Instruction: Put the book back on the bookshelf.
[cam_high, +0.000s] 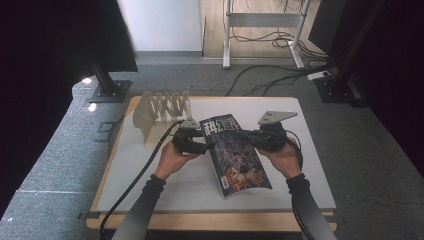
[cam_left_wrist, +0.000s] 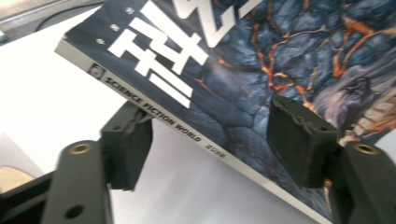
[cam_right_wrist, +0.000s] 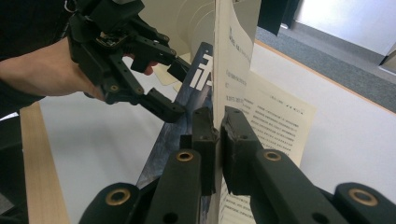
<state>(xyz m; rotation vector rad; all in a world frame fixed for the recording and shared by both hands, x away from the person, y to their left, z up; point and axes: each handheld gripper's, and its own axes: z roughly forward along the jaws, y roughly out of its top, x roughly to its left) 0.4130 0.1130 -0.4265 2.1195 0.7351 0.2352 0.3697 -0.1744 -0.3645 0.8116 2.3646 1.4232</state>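
White laminate covered the table, which had a wooden edge and stood on grey carpet. Toward its far left corner stood a pale, beige slotted rack, upright and empty of books. Near the table's middle a magazine with a dark blue and orange cover was held between two hand-held grippers. Its spine, printed "SCIENCE FICTION WORLD", faced the person's left. Seen from the right gripper, the cover side was raised on edge while printed pages lay open beyond it.

The right gripper was clenched on the raised cover and pages, its black jaws pressed together with the paper between them. The left gripper sat at the spine edge with its jaws spread wide, one below the spine and one over the cover, not squeezing it. A bare hand in a dark sleeve held it.
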